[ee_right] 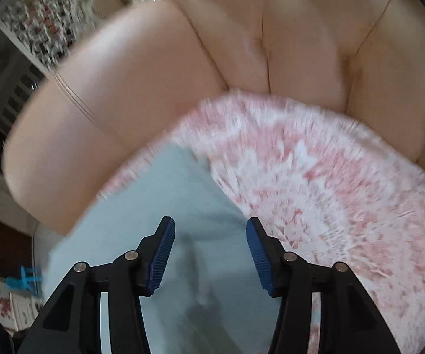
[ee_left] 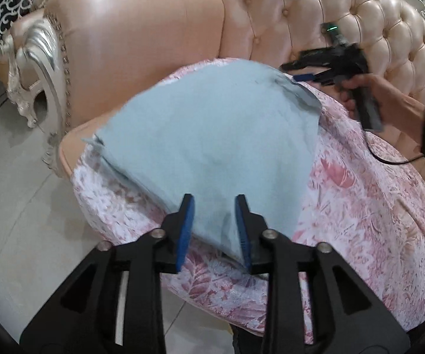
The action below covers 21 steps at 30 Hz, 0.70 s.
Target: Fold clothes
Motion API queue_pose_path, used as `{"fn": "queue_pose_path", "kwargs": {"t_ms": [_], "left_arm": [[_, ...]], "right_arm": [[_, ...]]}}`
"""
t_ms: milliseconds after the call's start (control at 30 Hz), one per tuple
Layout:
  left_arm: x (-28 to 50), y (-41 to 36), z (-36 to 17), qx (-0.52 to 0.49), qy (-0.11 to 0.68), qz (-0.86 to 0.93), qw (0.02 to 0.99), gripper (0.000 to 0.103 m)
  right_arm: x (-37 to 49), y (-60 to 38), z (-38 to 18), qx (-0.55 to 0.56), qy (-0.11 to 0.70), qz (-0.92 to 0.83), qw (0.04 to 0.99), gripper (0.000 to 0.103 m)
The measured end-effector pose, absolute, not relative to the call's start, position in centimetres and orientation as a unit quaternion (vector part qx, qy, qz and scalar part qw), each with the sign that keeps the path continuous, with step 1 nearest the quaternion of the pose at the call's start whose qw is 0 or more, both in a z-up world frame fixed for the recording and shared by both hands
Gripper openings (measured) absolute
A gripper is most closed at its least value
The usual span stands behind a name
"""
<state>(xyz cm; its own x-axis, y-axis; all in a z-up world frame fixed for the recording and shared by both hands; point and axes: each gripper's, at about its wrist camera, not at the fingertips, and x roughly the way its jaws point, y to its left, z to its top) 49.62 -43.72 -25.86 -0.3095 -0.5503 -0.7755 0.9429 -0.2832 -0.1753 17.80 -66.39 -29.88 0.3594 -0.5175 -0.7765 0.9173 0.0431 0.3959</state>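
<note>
At frame centre, a pale blue folded cloth point(ee_left: 212, 135) lies on a pink floral sofa cover point(ee_left: 360, 221), the left gripper point(ee_left: 214, 206) and right gripper point(ee_right: 209, 230) both spread apart over its edges.

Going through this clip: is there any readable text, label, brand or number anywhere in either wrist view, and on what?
None can be read.
The light blue cloth, the pink floral cover and the sofa carry no lettering.
The small green light on the right gripper is too small and blurred to read.
</note>
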Motion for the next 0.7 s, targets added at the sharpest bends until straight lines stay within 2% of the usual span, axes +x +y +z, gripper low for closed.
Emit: {"fn": "queue_pose_path", "kwargs": {"t_ms": [100,133,167,200,233,267,300,400,600,667,700], "left_arm": [[49.0,-43.1,-23.9,0.307,0.320,-0.740,0.506,0.058],[48.6,-42.7,-23.2,0.307,0.314,-0.741,0.507,0.063],[48.1,-42.3,-22.4,0.308,0.308,-0.742,0.509,0.072],[47.6,-41.9,-21.7,0.309,0.302,-0.743,0.511,0.076],[47.6,-41.4,-20.8,0.303,0.299,-0.747,0.511,0.078],[47.9,-40.4,-19.6,0.297,0.294,-0.749,0.514,0.085],[48.2,-39.5,-18.6,0.294,0.285,-0.749,0.522,0.093],[49.5,-36.5,-15.8,0.280,0.261,-0.752,0.537,0.101],[51.1,-31.9,-13.3,0.271,0.233,-0.749,0.559,0.102],[51.7,-31.3,-13.2,0.272,0.234,-0.751,0.555,0.102],[52.0,-31.0,-13.2,0.272,0.234,-0.752,0.553,0.102]], "right_arm": [[18.9,-59.7,-25.7,0.410,0.186,-0.575,0.683,0.053],[19.2,-57.5,-24.3,0.394,0.174,-0.592,0.681,0.057],[19.6,-55.2,-22.8,0.378,0.162,-0.609,0.678,0.065],[20.0,-53.0,-21.4,0.362,0.150,-0.625,0.675,0.069],[20.3,-50.8,-20.0,0.346,0.138,-0.641,0.671,0.077],[20.8,-48.5,-18.9,0.333,0.127,-0.655,0.666,0.082],[22.0,-45.8,-18.6,0.331,0.123,-0.664,0.659,0.082],[25.7,-39.0,-18.2,0.324,0.132,-0.671,0.653,0.082],[30.7,-30.0,-16.1,0.314,0.140,-0.663,0.665,0.089],[31.9,-28.6,-15.1,0.297,0.156,-0.665,0.667,0.103],[32.5,-28.0,-14.6,0.283,0.159,-0.668,0.669,0.103]]}}
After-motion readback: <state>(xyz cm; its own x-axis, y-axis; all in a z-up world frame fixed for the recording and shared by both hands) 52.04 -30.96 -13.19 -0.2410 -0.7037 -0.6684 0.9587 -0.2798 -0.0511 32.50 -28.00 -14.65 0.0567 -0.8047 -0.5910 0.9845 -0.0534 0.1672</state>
